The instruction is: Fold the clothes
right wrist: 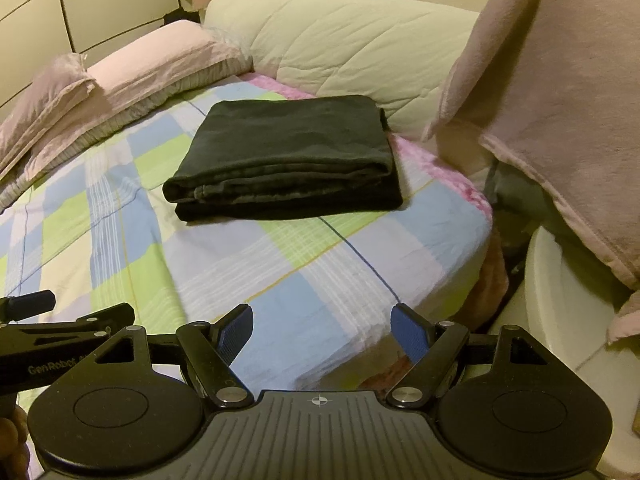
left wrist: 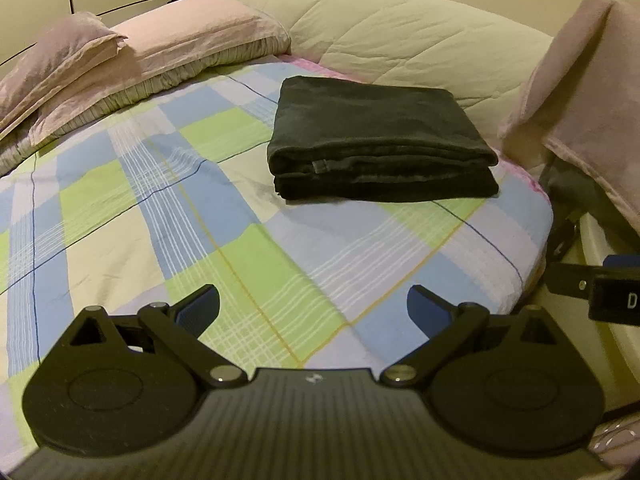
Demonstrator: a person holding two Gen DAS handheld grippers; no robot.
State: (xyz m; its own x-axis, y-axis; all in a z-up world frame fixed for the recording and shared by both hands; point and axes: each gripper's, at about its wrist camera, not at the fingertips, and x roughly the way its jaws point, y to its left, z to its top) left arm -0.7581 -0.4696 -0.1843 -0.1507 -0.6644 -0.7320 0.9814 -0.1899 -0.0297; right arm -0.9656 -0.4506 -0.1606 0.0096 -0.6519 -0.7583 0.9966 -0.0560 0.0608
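A dark cloth (left wrist: 380,140) lies folded in a neat flat stack on the bed (left wrist: 160,200), near the bed's far right corner. It sits on the checked sheet (right wrist: 280,272) of blue, green and white squares. The cloth's right side is close to the puffy white blanket (left wrist: 400,36) along the bed's far edge. Pink pillows (left wrist: 140,56) rest at the far left edge. The left claw (left wrist: 313,308) hangs over the bed's near edge with its fingers spread wide and nothing between them. The right claw (right wrist: 322,330) is spread wide too and holds nothing. Both claws are well apart from the cloth. A pink towel (right wrist: 560,100) hangs to the right, off the bed.
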